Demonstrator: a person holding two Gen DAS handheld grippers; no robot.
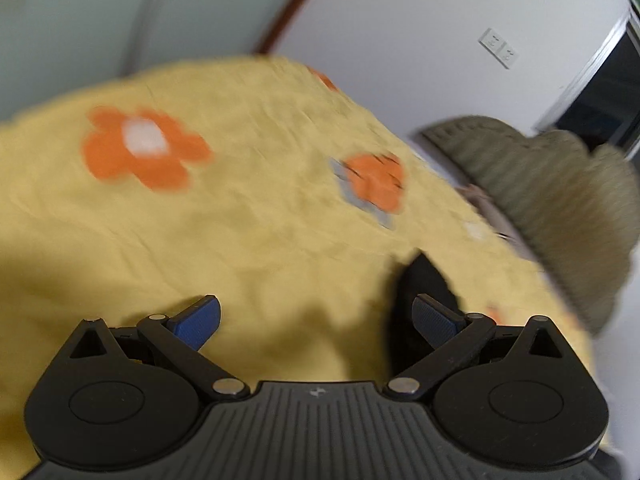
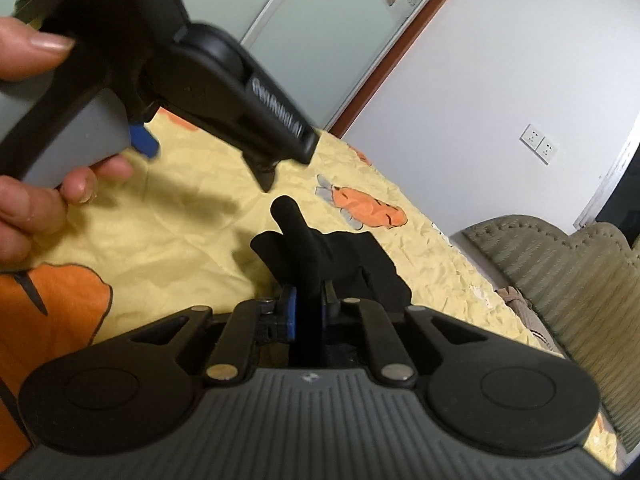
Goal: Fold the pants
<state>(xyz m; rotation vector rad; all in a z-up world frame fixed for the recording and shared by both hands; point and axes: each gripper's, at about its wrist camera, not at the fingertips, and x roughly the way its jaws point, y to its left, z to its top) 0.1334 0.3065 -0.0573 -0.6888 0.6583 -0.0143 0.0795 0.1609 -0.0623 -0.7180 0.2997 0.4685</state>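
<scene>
The black pants point(image 2: 320, 248) lie bunched on a yellow bedspread point(image 2: 180, 232) with orange flowers. In the right wrist view my right gripper point(image 2: 308, 308) is shut on a fold of the black cloth, which stands up between the blue pads point(image 2: 289, 312). In the left wrist view my left gripper point(image 1: 318, 316) is open over the bedspread point(image 1: 260, 220) with nothing between its pads. A dark edge of the pants point(image 1: 424, 280) shows just behind its right finger. From the right wrist view the left gripper point(image 2: 204, 160) hangs at upper left, held by a person's hand point(image 2: 28, 200).
An olive ribbed armchair point(image 2: 560, 280) stands past the right edge of the bed, also seen as the armchair point(image 1: 552, 200). A white wall with a double socket point(image 2: 538, 143) and a sliding door point(image 2: 320, 20) lie behind. The left wrist view is motion-blurred.
</scene>
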